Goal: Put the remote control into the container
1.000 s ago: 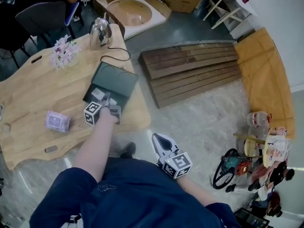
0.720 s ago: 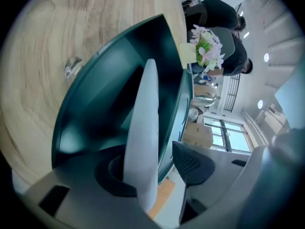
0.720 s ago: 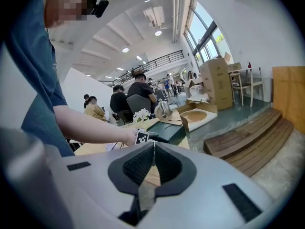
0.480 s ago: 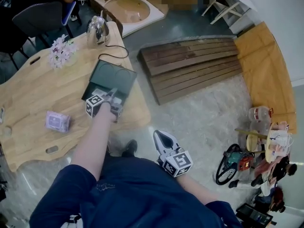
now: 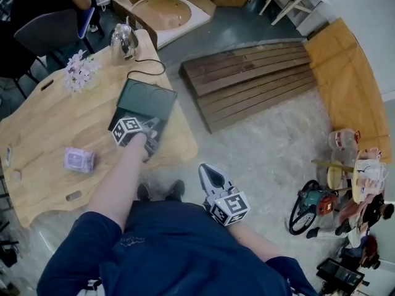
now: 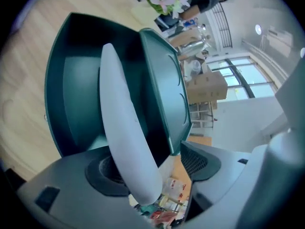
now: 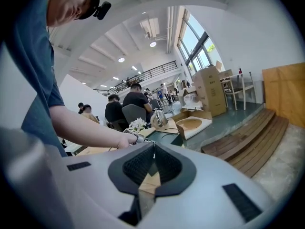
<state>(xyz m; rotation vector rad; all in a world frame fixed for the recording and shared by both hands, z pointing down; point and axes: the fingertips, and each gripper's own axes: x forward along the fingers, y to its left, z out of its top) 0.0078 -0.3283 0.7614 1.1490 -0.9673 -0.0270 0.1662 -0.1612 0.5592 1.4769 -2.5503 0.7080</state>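
Note:
The dark green container (image 5: 148, 96) lies open on the wooden table (image 5: 49, 122), its lid (image 6: 164, 75) standing beside the tray (image 6: 71, 94). My left gripper (image 5: 147, 130) is at the container's near edge. Its jaws are opening around the white remote control (image 6: 125, 128). The remote rests against one pad and points down into the tray, while the other pad stands clear of it. My right gripper (image 5: 208, 176) hangs off the table beside the person's body, above the floor. In the right gripper view the right gripper (image 7: 152, 152) has its tips together and nothing between them.
A metal kettle (image 5: 122, 39) with a black cord stands behind the container. Flowers (image 5: 79, 71) and a purple packet (image 5: 79, 160) are on the table to the left. Wooden planks (image 5: 253, 82) lie on the floor to the right, with tools (image 5: 311, 205) further right.
The left gripper has shifted slightly toward the container. The right gripper has stayed in place.

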